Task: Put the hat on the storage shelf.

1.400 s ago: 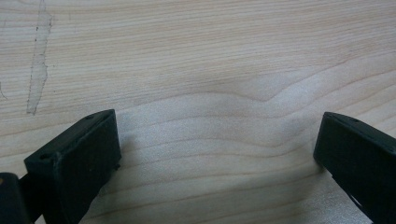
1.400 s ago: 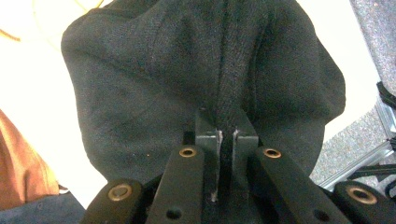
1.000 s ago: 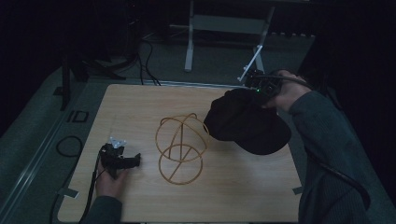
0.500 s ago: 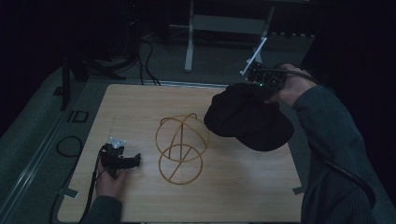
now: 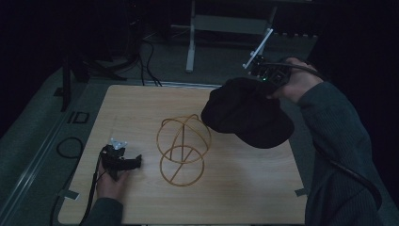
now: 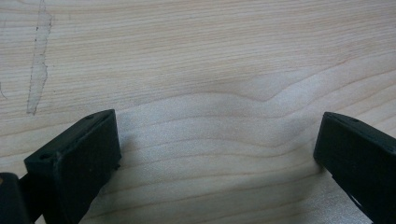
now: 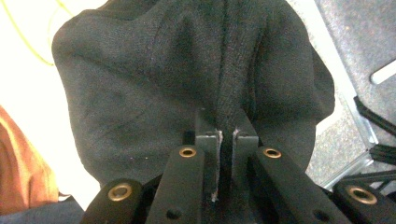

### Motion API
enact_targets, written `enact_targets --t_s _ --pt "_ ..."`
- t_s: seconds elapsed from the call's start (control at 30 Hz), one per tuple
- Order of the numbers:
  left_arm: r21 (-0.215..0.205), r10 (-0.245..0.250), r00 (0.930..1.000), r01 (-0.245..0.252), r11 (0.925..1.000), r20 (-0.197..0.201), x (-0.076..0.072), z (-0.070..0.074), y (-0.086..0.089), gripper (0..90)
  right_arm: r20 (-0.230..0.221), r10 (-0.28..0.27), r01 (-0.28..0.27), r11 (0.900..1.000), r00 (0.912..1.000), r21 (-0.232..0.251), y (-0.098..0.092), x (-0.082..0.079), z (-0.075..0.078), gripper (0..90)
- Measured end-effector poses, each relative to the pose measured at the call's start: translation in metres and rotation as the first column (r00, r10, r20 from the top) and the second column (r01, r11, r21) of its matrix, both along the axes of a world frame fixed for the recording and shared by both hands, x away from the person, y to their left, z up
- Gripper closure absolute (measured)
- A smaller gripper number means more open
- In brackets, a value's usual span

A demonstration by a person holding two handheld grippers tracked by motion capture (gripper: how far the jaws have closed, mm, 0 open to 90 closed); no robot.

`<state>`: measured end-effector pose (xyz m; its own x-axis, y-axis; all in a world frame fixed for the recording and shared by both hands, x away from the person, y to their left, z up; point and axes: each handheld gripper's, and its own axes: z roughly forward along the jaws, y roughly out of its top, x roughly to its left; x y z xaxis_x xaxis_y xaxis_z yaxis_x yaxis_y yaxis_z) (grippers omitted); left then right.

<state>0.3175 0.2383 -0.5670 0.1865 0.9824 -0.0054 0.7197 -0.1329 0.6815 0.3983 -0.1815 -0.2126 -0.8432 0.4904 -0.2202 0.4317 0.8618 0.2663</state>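
Black cap (image 5: 247, 117) hangs off the desk (image 5: 141, 108) at far right, clamped in the right hand-held gripper (image 7: 225, 135), just right of & above the wire hat stand (image 5: 182, 149); left hand-held gripper (image 6: 217, 154), jaws apart, sits near-left, farther off.

High overview of table (image 5: 141, 108) (two close jaw-level views).

Wire frame (image 5: 182, 147) stands mid-table (image 5: 244, 188). Cap (image 5: 247, 113) hangs upper right of it, off the table, overlapping the frame's top edge. Left gripper (image 5: 123, 162) rests lower left on the table; right gripper (image 5: 269, 75) behind the cap.
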Motion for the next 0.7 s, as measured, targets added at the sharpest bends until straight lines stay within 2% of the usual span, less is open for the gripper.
enact_targets --t_s 0.2,0.4,0.7 --pt "0.000 0.000 1.0000 0.000 1.0000 -0.001 0.0000 0.0001 0.0000 0.1 0.039 0.004 -0.006 0.998 0.9992 0.061 -0.0035 -0.0011 0.0060 85.9" --pt "0.000 0.000 1.0000 0.000 1.0000 0.000 0.0000 0.0000 0.0000 0.1 0.074 0.018 -0.028 0.990 0.9971 0.140 -0.0074 -0.0022 0.0059 85.9" --pt "0.000 0.000 1.0000 0.000 1.0000 -0.001 0.0000 0.0001 0.0000 0.1 0.093 0.034 -0.050 0.983 0.9950 0.176 -0.0069 -0.0027 -0.0006 85.9"
